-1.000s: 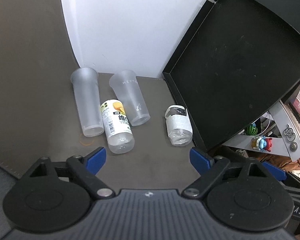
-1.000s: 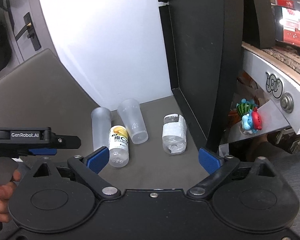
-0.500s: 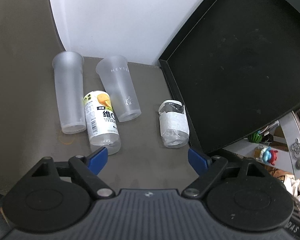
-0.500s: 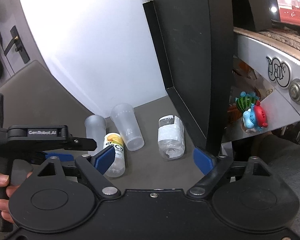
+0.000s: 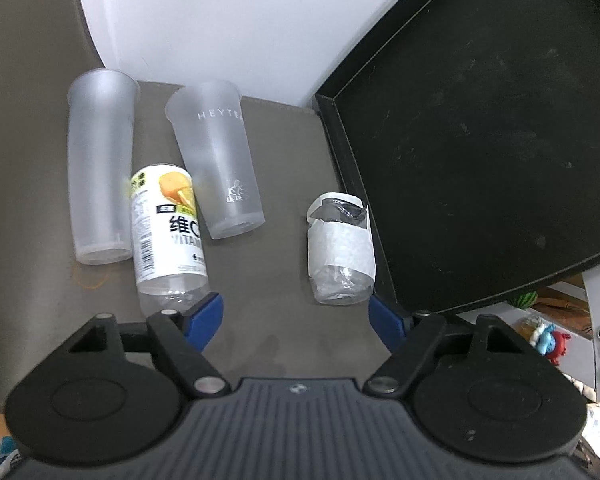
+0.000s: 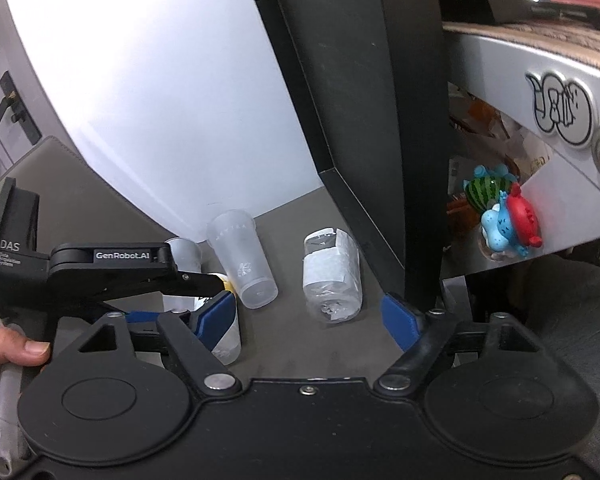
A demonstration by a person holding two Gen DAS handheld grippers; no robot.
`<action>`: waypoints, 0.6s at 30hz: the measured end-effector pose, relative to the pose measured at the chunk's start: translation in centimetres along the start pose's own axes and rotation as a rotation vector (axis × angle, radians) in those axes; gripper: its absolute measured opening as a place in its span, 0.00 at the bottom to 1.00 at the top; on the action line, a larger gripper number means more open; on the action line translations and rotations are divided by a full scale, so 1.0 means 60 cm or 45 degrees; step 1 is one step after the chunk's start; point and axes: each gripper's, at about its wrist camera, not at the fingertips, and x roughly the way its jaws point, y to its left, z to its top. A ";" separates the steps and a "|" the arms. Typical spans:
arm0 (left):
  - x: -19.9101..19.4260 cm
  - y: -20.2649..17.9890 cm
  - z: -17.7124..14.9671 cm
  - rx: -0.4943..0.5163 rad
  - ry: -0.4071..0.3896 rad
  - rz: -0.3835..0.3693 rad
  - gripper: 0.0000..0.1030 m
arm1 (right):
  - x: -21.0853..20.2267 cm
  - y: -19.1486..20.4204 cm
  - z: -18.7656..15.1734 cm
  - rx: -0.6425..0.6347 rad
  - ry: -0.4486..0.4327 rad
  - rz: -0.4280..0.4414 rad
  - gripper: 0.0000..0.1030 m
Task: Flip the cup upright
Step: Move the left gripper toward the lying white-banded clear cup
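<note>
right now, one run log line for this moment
left gripper open | right gripper open | frosted HEYTEA plastic cup lying on grey mat, untouched | phase: approach

Layout relative to the labelled bottle (image 5: 168, 232), left wrist view. All containers lie on their sides on the mat (image 5: 280, 332). The plain cup (image 5: 100, 168) lies just left of the bottle, alongside it. The printed cup (image 5: 220, 160) lies just right of the bottle and reaches farther back, toward the wall (image 5: 220, 20). The wrapped bottle (image 5: 340, 248) lies well to the right, against the rim of the tray (image 5: 480, 140), which stands tilted at the mat's right edge. The left gripper (image 5: 296, 316) hovers in front of the bottle.
</note>
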 end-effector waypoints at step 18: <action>0.109 -0.027 0.050 0.002 0.093 -0.021 0.68 | 0.045 -0.018 0.001 0.070 0.074 -0.017 0.69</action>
